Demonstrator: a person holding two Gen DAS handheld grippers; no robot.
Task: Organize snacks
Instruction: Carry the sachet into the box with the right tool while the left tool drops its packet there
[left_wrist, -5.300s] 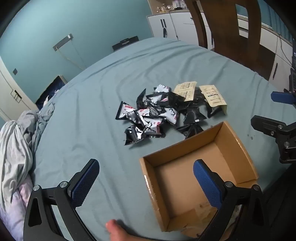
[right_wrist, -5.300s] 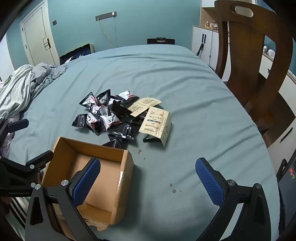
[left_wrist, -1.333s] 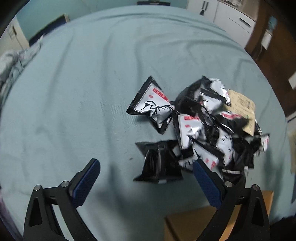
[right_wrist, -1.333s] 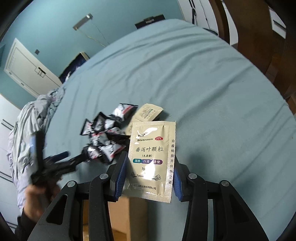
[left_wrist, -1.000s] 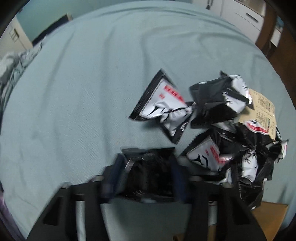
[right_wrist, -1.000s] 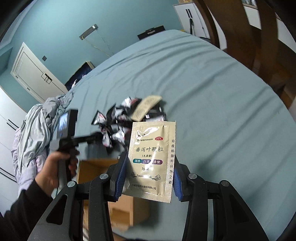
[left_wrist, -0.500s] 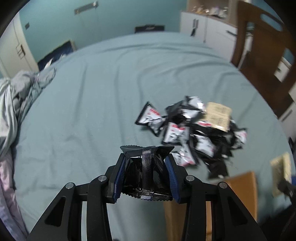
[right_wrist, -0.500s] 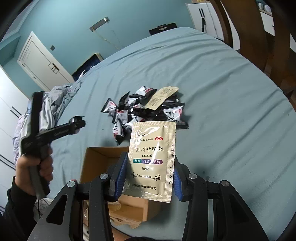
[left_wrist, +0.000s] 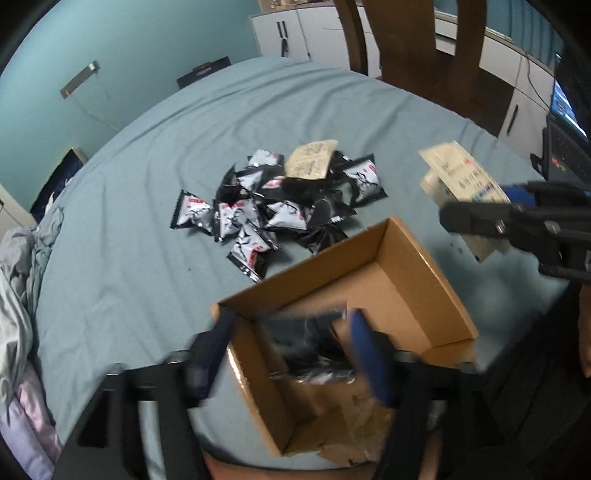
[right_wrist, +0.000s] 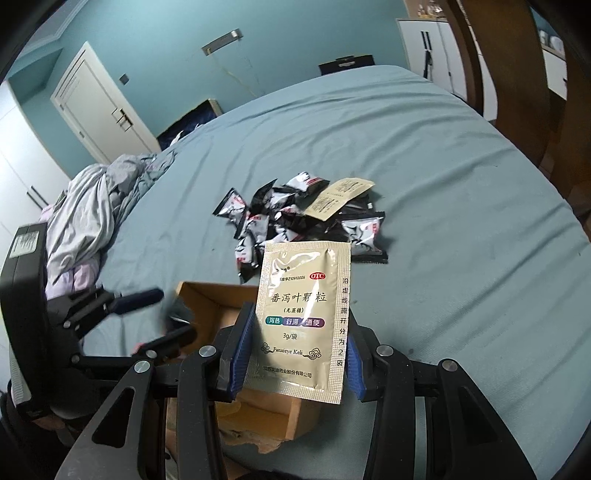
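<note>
The jaws of the left gripper (left_wrist: 291, 350) are opening over the near corner of the box (left_wrist: 417, 254), with a black packet (left_wrist: 314, 343) between them, blurred; whether the pads touch it cannot be told. The jaws of the right gripper (right_wrist: 297, 354) are clenched on the side edges of a beige sachet (right_wrist: 303, 314), which stands upright above the near wall of the box (right_wrist: 207, 295).

Only the right wrist view shows the sachet's front. It reads "OTC" in a red oval, large Chinese characters, "3g", "Fanxieye Keli" and a code ending Z10910006. This view also takes in a white door (right_wrist: 99, 107) and a heap of bedding (right_wrist: 92, 206) far to the left of the box, and the left gripper (right_wrist: 162, 314) from the side, at the box's left wall.

Only the left wrist view looks down into the box, showing its brown floor and torn near flap. There the right gripper (left_wrist: 491, 218) shows to the right of the box, the sachet (left_wrist: 458, 177) seen at an angle, its print too small to read.

Both views show the pile of black-and-white packets (left_wrist: 280, 210) on the bed (left_wrist: 129, 288) just beyond the box, a second beige sachet (left_wrist: 310, 162) lying on the pile's far side. The packets carry a red label and an antler-like drawing; the words are unreadable.
</note>
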